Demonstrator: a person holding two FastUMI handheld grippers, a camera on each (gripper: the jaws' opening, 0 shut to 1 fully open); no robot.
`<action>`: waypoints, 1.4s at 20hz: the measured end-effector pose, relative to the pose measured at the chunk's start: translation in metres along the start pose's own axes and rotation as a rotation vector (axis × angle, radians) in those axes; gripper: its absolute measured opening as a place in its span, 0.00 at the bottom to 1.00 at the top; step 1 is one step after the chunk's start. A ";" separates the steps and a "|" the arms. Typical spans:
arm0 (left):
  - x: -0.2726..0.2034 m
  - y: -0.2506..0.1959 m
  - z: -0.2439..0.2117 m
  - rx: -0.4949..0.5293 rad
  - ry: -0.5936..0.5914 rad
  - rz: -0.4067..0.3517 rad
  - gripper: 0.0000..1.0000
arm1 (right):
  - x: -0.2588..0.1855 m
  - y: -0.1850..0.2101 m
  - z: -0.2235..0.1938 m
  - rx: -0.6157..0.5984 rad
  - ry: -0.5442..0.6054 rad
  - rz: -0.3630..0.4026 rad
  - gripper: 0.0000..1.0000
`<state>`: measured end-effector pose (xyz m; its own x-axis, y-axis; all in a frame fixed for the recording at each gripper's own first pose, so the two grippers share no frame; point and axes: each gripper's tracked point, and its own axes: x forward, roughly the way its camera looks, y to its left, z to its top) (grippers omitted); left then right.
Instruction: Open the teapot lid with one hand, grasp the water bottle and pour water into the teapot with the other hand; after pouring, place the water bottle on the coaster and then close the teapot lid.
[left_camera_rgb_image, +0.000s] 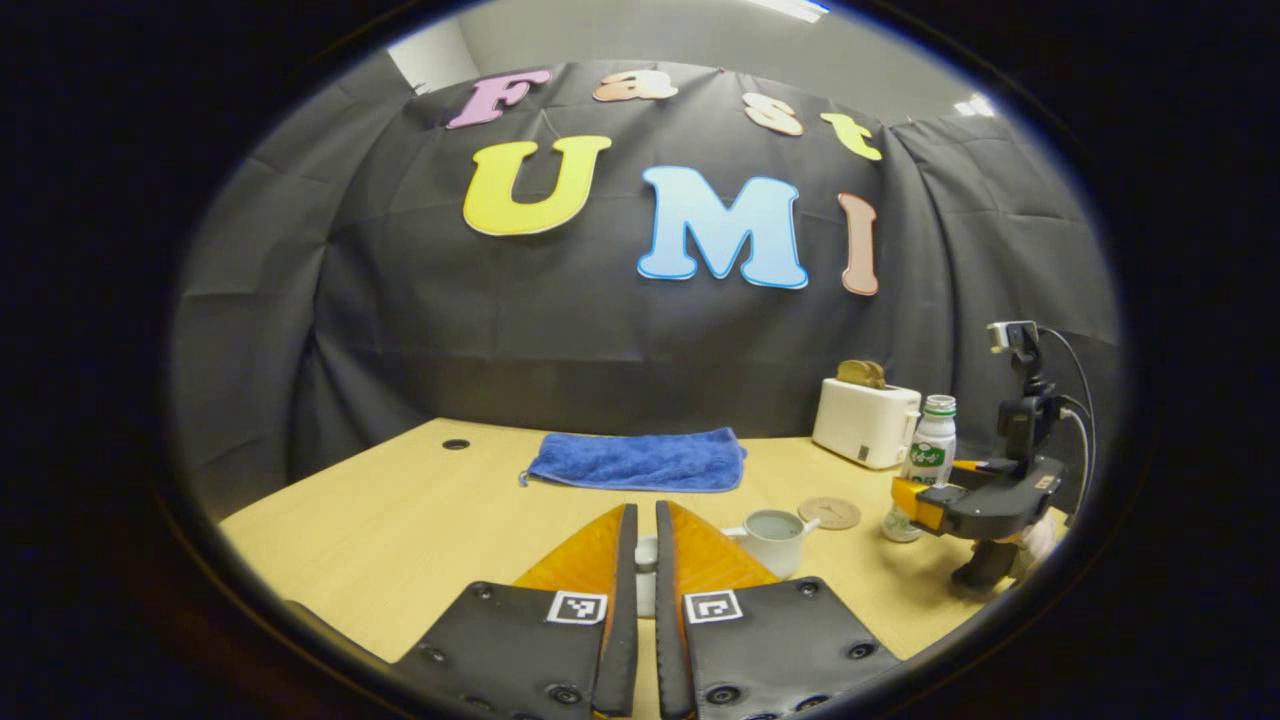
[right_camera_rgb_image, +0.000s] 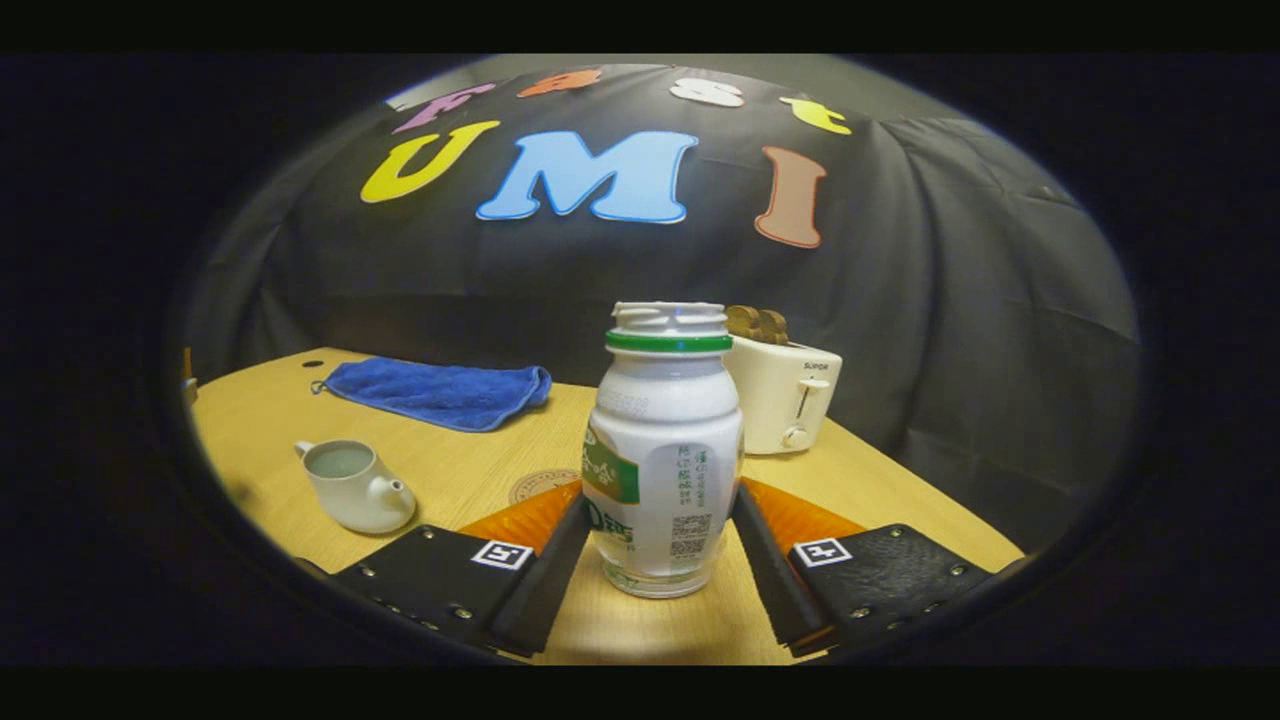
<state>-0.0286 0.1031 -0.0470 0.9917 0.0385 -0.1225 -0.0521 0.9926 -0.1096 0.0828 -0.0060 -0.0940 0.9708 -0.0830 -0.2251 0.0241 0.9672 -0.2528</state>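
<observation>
The white teapot stands open on the table, with pale liquid showing inside. My left gripper hovers just left of it, its fingers nearly together on a small white piece, the teapot lid. The white water bottle, green-ringed and uncapped, stands upright on the table. My right gripper has a fingertip against each side of its lower body. The round coaster lies bare between teapot and bottle.
A white toaster with toast in it stands at the back right. A folded blue towel lies at the table's far edge. The black cloth wall rises close behind.
</observation>
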 end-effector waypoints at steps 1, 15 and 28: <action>0.000 0.001 -0.001 0.002 -0.001 0.000 0.18 | -0.001 0.001 0.002 -0.029 -0.004 -0.006 0.80; -0.006 0.017 -0.011 -0.008 0.008 0.007 0.18 | -0.012 0.036 0.014 -0.611 -0.046 -0.125 0.80; -0.018 0.040 0.006 -0.025 -0.021 0.023 0.18 | -0.016 0.061 0.024 -1.055 -0.102 -0.206 0.80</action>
<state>-0.0474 0.1433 -0.0432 0.9924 0.0641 -0.1050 -0.0778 0.9882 -0.1317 0.0744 0.0602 -0.0835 0.9881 -0.1526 -0.0186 0.0185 0.2379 -0.9711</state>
